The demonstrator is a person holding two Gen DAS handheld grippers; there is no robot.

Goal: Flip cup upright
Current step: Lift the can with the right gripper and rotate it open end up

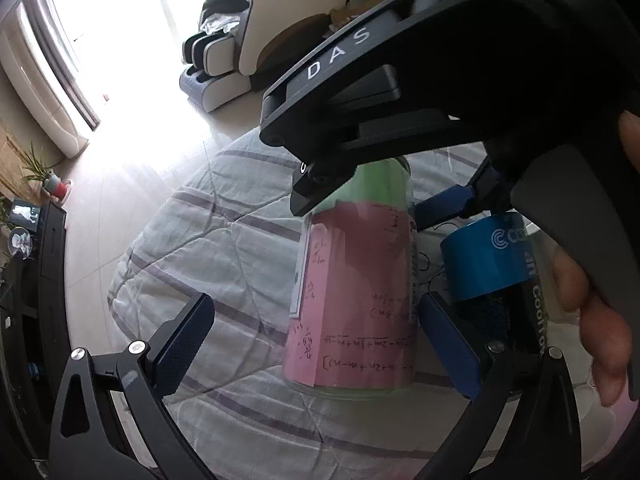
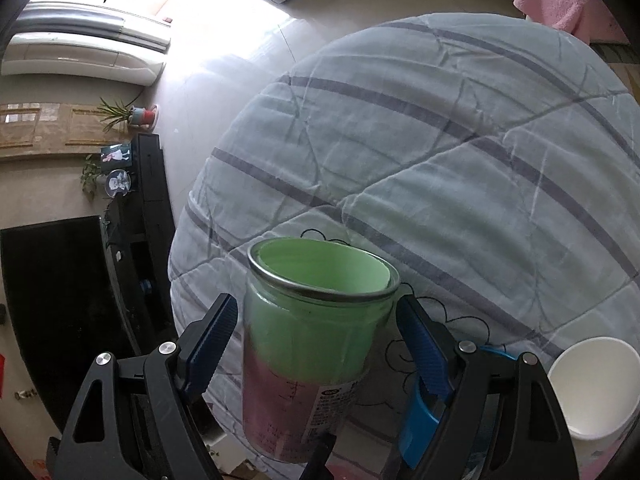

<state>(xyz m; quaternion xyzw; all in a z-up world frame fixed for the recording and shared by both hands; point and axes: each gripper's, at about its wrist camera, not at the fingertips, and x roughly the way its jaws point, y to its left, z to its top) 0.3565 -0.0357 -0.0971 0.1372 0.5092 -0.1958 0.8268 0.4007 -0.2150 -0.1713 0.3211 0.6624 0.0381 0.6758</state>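
The cup is a clear glass jar (image 1: pixel 356 300) lined with pink and green paper, standing on a striped quilt. In the right wrist view the jar (image 2: pixel 316 344) stands with its open mouth up, between my right gripper's blue pads. My right gripper (image 2: pixel 316 348) is open, with a gap between each pad and the glass. My left gripper (image 1: pixel 316 344) is open around the jar's lower part, its pads clear of it. The right gripper's black body fills the upper right of the left wrist view.
A blue tape roll (image 1: pixel 492 260) sits right of the jar. A white paper cup (image 2: pixel 596 388) stands upright at the lower right. The quilted table (image 2: pixel 460 152) stretches ahead, with floor, a black TV stand (image 2: pixel 148 208) and a massage chair (image 1: pixel 256 32) beyond.
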